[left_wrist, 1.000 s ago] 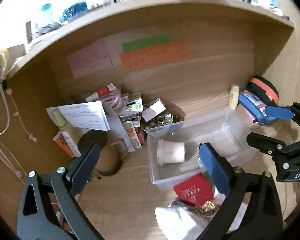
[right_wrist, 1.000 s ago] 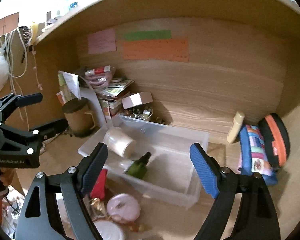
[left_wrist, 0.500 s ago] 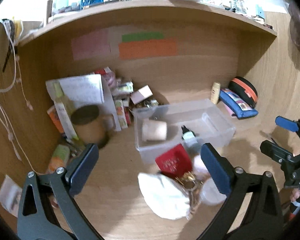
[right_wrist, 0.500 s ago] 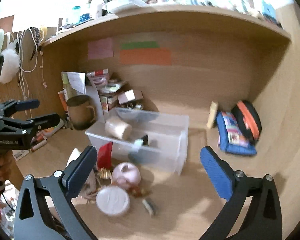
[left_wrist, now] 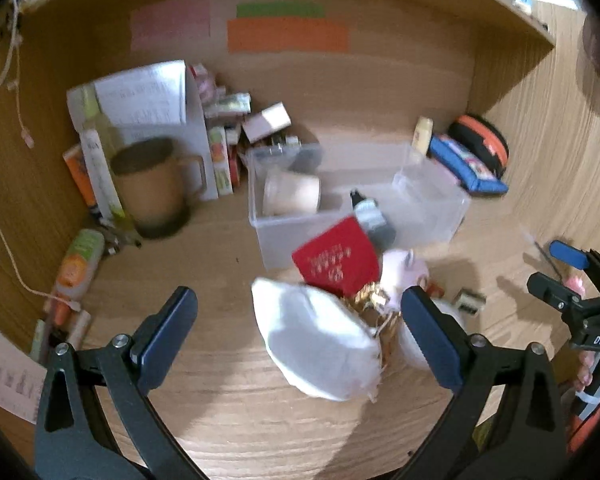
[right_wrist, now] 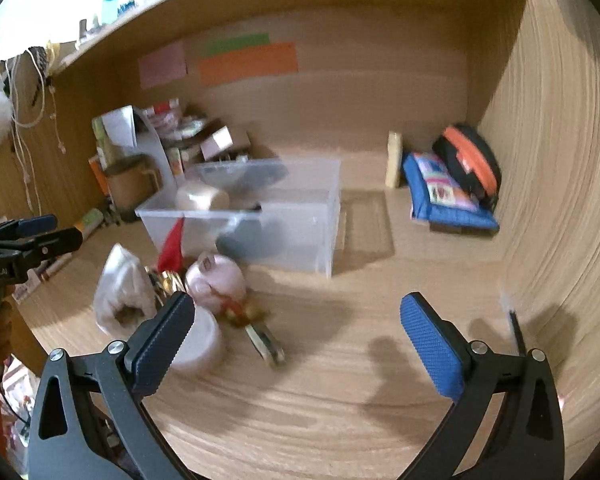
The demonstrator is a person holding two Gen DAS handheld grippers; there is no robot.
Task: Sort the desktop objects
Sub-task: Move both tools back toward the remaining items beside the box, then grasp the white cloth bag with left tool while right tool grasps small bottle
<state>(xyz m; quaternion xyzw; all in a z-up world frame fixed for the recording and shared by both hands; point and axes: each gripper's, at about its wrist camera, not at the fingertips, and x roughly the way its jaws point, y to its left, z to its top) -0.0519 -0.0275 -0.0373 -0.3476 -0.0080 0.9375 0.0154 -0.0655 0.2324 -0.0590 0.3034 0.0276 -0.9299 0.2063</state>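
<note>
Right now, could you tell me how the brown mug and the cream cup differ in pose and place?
The brown mug stands upright on the desk, left of the clear bin; the cream cup lies on its side inside that bin. The brown mug is darker and has a handle; the cream cup is pale, and no handle shows. Neither is held by a gripper.

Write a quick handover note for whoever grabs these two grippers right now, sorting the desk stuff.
Left gripper: open, empty, above the white pouch.
Right gripper: open, empty, over bare desk.
Done: a beige cup on its side and a small dark-capped bottle are in the clear bin.
Left: in front of the bin, the pouch, red card, pink round thing, white lid and gold trinkets.
</note>
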